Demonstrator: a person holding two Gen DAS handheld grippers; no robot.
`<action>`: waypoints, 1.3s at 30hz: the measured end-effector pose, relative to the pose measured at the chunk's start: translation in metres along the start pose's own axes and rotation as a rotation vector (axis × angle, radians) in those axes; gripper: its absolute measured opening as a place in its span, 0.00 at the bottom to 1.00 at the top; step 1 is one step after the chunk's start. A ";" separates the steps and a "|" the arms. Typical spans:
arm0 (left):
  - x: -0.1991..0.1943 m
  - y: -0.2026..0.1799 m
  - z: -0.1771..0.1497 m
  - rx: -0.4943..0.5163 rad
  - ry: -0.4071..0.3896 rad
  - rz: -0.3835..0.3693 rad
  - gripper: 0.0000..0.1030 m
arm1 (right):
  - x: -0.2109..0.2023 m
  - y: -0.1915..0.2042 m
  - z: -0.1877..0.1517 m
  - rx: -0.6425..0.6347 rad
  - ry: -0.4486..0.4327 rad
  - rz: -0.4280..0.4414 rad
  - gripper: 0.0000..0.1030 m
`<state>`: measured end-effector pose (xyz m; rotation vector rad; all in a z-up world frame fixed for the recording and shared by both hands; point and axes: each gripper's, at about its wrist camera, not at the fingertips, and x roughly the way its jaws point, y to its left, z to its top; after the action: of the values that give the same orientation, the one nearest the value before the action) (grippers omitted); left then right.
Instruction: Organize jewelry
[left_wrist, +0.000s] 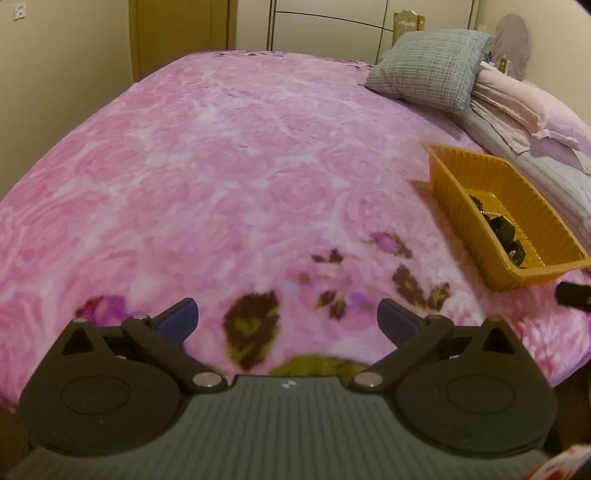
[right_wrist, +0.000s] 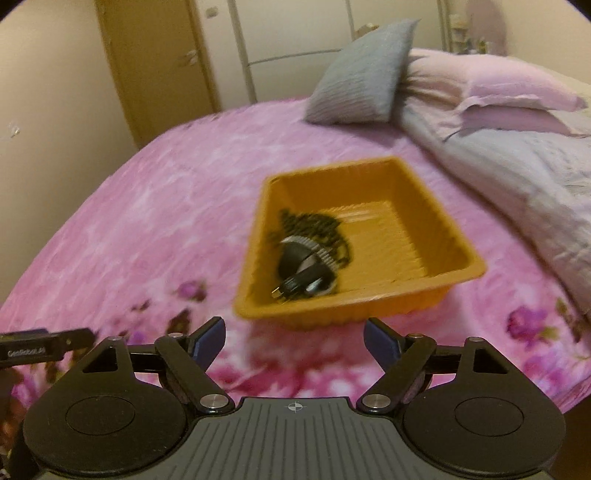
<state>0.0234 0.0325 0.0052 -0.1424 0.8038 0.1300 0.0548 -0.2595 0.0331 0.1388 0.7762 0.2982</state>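
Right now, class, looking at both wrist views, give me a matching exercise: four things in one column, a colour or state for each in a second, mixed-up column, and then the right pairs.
Things
1. tray
2. upright pillow
3. jewelry
4. right tool

Colour or state
A. open, holding nothing
B. grey, leaning against the pink pillows
C. orange, resting on the pink blanket
D. dark, piled inside the tray

Pairs: 1-C, 2-B, 3-D, 4-A

Left gripper (left_wrist: 286, 319), jaws apart, over pink bedspread (left_wrist: 221, 155); orange tray (left_wrist: 458, 206) right.
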 end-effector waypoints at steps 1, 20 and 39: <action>-0.003 0.001 -0.002 -0.006 0.001 0.001 0.99 | 0.002 0.004 -0.002 -0.007 0.015 0.006 0.79; -0.024 -0.028 -0.025 0.032 0.013 -0.037 0.99 | 0.012 0.030 -0.022 -0.064 0.118 0.010 0.79; -0.024 -0.029 -0.024 0.030 0.005 -0.043 0.99 | 0.012 0.030 -0.021 -0.057 0.110 0.008 0.79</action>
<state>-0.0045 -0.0014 0.0084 -0.1322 0.8070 0.0767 0.0415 -0.2275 0.0171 0.0721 0.8753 0.3380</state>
